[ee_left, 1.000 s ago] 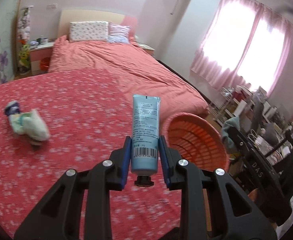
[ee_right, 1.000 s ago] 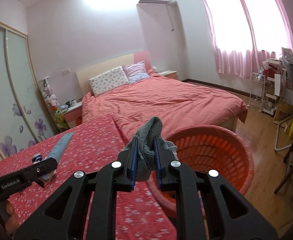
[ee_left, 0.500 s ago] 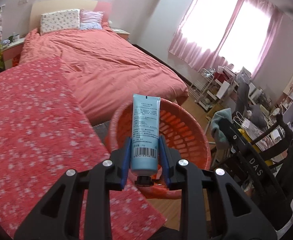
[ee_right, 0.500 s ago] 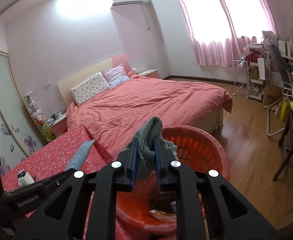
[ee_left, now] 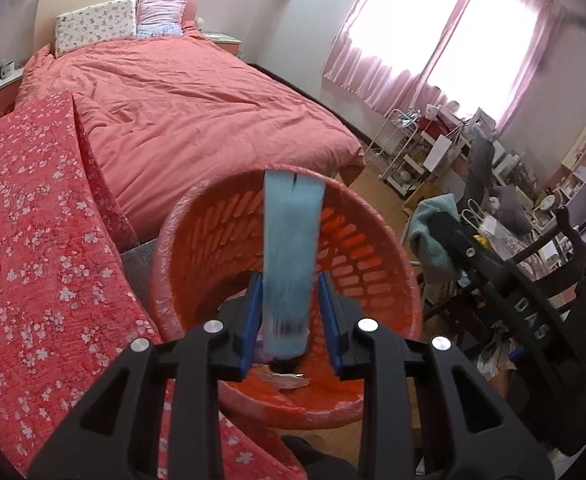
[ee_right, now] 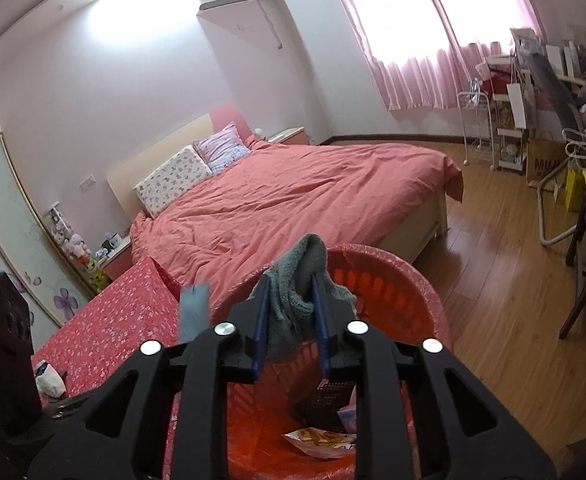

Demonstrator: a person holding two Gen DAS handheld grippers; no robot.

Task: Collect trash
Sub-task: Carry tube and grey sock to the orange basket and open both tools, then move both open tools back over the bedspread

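The round orange basket (ee_left: pixel 377 280), slotted plastic with a film liner, is seen directly below both grippers, beside the floral red cloth (ee_left: pixel 33 240). A flat blue tube (ee_left: pixel 291 248), motion-blurred, stands upright between the pads of the left gripper (ee_left: pixel 291 320); the jaws are opening, and a gap appears on each side, though blur makes contact uncertain. A soft grey knitted rag (ee_right: pixel 297 296) is bunched between the opening jaws of the right gripper (ee_right: pixel 291 320), over the basket. A crumpled wrapper (ee_right: pixel 321 438) lies inside.
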